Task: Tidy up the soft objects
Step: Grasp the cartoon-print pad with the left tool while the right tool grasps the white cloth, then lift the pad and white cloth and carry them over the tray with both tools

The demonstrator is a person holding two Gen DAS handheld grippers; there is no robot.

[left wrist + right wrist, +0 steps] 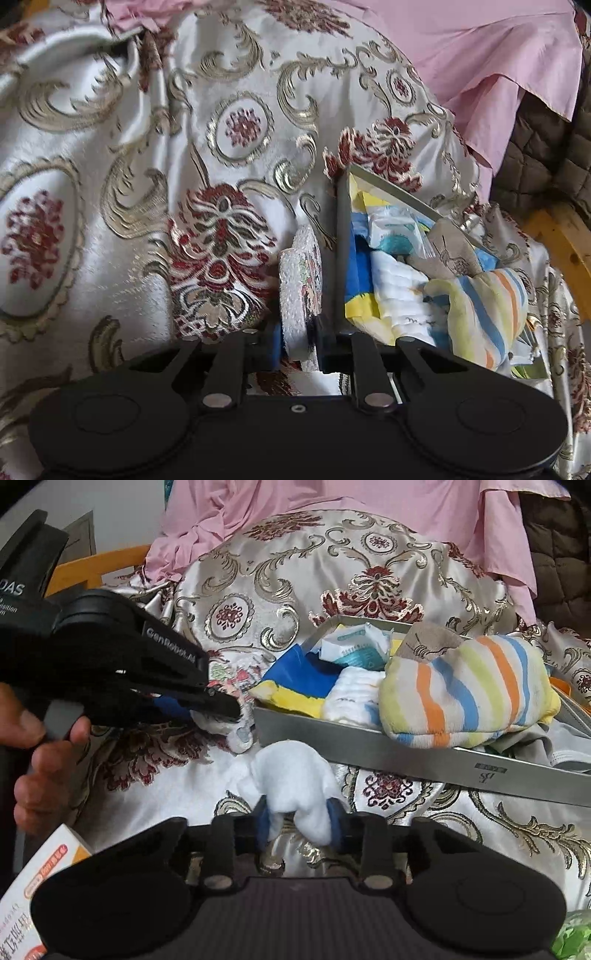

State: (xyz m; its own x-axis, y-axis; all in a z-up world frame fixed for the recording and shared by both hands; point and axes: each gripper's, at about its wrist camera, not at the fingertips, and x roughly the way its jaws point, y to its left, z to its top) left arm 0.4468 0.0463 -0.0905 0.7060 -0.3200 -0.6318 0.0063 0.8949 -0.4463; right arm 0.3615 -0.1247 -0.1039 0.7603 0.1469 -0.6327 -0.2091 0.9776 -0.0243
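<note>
- While both grippers work beside the tray (406, 746), the right gripper (299, 818) pinches a white cloth (291, 771) between its blue pads, low over the bedspread (177, 782), just in front of the tray's near wall.
- The left gripper (299, 347) is clamped on a towel (301, 280), a folded white one with a printed face, held on edge right beside the tray's left wall.
- The step in hand looks like loading: each piece is gripped but still outside the tray.
- Next, each must be lifted over the wall and let go onto a free spot; the tray is already crowded.
- Inside lie a striped sock (469, 694), a blue-and-yellow cloth (295, 679) and white packets (354, 642).
- The white cloth is fluffy and bunched, drooping at the pads, so it may snag on the wall.
</note>
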